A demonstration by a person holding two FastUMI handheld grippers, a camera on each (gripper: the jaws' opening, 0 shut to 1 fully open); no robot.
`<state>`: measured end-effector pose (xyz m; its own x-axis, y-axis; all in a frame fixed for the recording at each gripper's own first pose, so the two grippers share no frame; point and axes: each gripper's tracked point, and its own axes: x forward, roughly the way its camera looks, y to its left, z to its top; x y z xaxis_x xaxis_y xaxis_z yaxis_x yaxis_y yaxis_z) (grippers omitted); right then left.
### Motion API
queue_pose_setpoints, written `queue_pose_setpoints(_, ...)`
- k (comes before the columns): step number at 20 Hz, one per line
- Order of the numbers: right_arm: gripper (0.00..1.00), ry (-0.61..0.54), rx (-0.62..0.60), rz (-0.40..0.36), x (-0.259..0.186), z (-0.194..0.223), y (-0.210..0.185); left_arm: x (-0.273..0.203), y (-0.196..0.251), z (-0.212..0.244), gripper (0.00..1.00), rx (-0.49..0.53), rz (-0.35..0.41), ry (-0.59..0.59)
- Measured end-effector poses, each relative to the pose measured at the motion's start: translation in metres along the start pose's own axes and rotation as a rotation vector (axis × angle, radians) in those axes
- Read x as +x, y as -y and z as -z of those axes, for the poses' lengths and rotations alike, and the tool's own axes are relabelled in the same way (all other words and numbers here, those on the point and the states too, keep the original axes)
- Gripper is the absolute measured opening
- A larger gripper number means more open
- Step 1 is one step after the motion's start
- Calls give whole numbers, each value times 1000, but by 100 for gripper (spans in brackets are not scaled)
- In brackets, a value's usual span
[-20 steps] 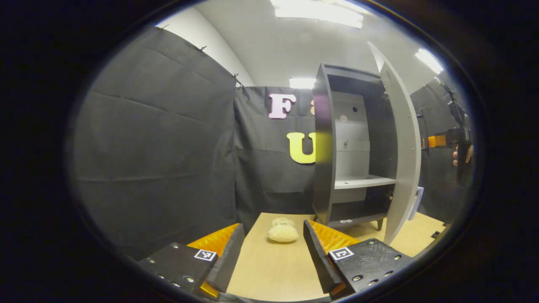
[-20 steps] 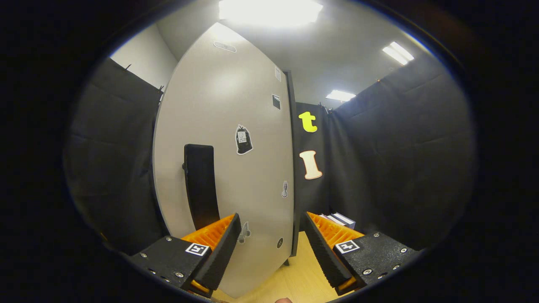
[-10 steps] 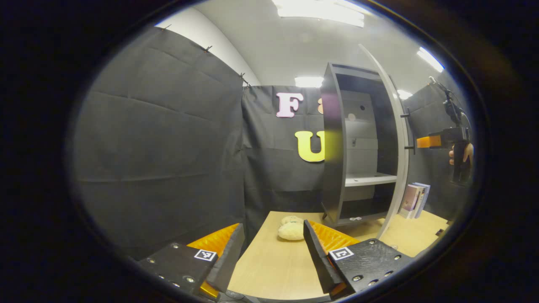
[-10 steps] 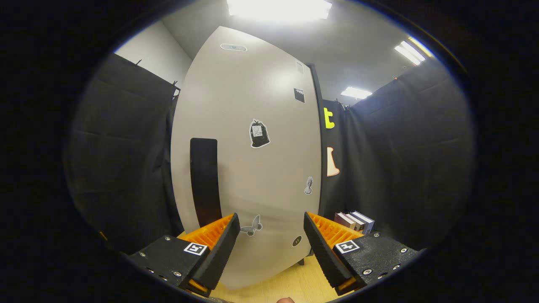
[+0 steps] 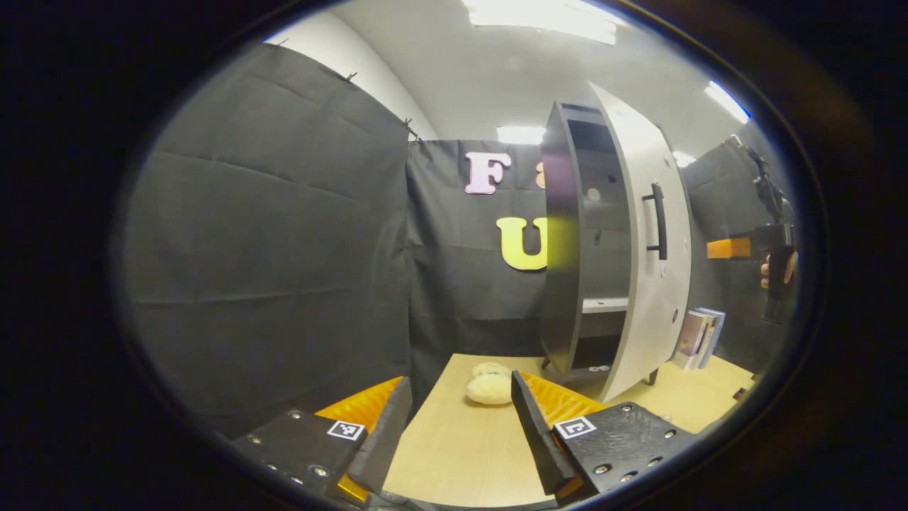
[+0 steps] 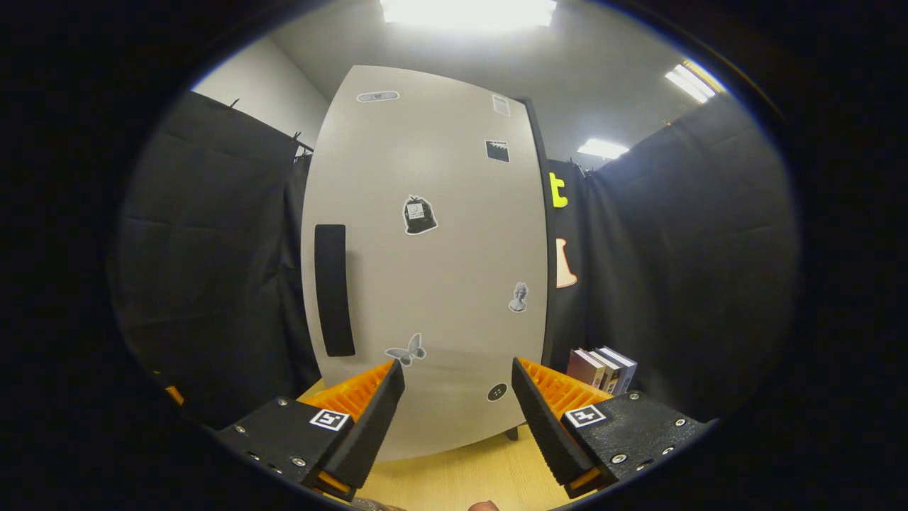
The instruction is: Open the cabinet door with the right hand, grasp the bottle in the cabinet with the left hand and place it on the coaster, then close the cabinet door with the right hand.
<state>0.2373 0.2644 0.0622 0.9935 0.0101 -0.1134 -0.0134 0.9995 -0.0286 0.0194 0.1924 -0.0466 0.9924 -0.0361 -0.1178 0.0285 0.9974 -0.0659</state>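
Centre-right of the left gripper view, the cabinet door (image 5: 649, 234) stands partly ajar. Both the left gripper (image 5: 457, 426) and right gripper (image 6: 454, 411) gape apart, empty. No bottle visible; the door, untouched, may stop short of closing

Pale grey cabinet door (image 6: 433, 262) (stickered), black handle (image 6: 333, 289), dark cabinet (image 5: 564, 241)
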Motion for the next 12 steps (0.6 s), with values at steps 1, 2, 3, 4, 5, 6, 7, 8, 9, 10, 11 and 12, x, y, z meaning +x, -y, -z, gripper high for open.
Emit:
queue_pose_setpoints(1,94,-2,-3,0,-1,1,1,3,2,-1,81,1,6,2)
queue_pose_setpoints(2,95,-3,-3,0,-3,2,2,6,4,-2,81,2,12,3)
queue_pose_setpoints(3,94,-4,-1,2,-5,3,4,8,7,-5,81,-1,17,4)
queue_pose_setpoints(4,94,-4,3,2,-8,3,6,9,10,-7,81,-6,25,2)
queue_pose_setpoints(5,94,0,8,3,-12,2,9,10,14,-7,81,-13,36,2)
queue_pose_setpoints(6,95,7,12,3,-16,0,13,10,20,-10,79,-19,50,4)
queue_pose_setpoints(7,95,15,15,2,-21,-1,18,11,27,-13,77,-19,65,8)
queue_pose_setpoints(8,95,26,17,-1,-25,-4,24,16,36,-16,81,-14,76,12)
queue_pose_setpoints(9,95,36,14,-7,-30,-5,30,19,43,-18,81,-8,82,14)
queue_pose_setpoints(10,94,47,8,-9,-35,-6,38,21,50,-20,81,-4,86,16)
queue_pose_setpoints(11,94,58,1,-9,-40,-7,48,24,59,-22,81,-6,91,16)
queue_pose_setpoints(12,94,67,-3,-8,-44,-7,59,24,72,-23,81,-8,98,17)
